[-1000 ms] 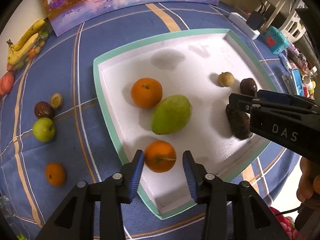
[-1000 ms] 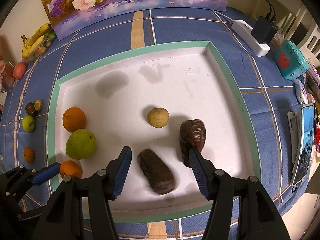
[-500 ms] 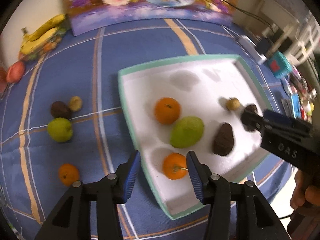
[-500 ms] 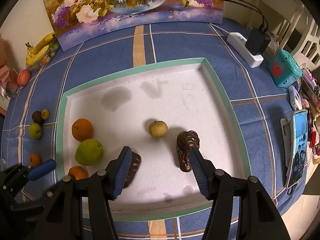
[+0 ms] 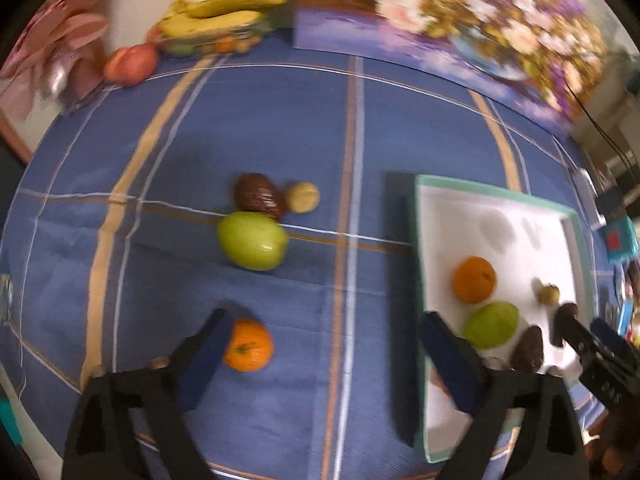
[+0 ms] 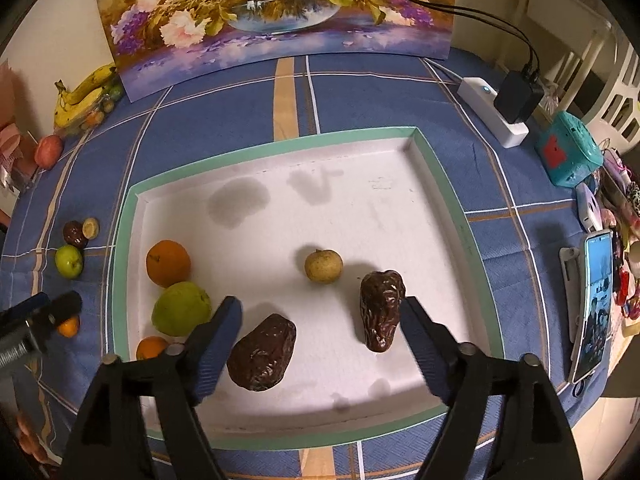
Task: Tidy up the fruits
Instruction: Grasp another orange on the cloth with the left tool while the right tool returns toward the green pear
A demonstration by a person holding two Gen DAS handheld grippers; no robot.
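Note:
My left gripper (image 5: 324, 320) hangs over the blue cloth left of the white tray (image 5: 420, 240), its jaws opening wide with nothing gripped. A small orange (image 5: 248, 344) lies on the cloth beside its left finger. Beyond sit a green apple (image 5: 253, 246), a dark brown fruit (image 5: 258, 196) and a small tan fruit (image 5: 304, 197). My right gripper (image 6: 320, 308) is over the tray (image 6: 280, 146), jaws opening. Two dark brown fruits (image 6: 264, 354) (image 6: 382, 310) lie between them, unpressed. The tray also holds a tan fruit (image 6: 324, 266), an orange (image 6: 168, 262), a green fruit (image 6: 182, 308) and a small orange (image 6: 151, 347).
Bananas (image 6: 84, 94) and a peach (image 6: 49, 151) lie at the far left by a flower painting (image 6: 276, 12). A power strip with adapter (image 6: 500, 114), a teal box (image 6: 568, 154) and a phone (image 6: 596, 304) line the right edge.
My left gripper left the small orange in the tray, swung left over the cloth and spread wide. My right jaws widened, and the dark brown fruit now lies loose on the tray.

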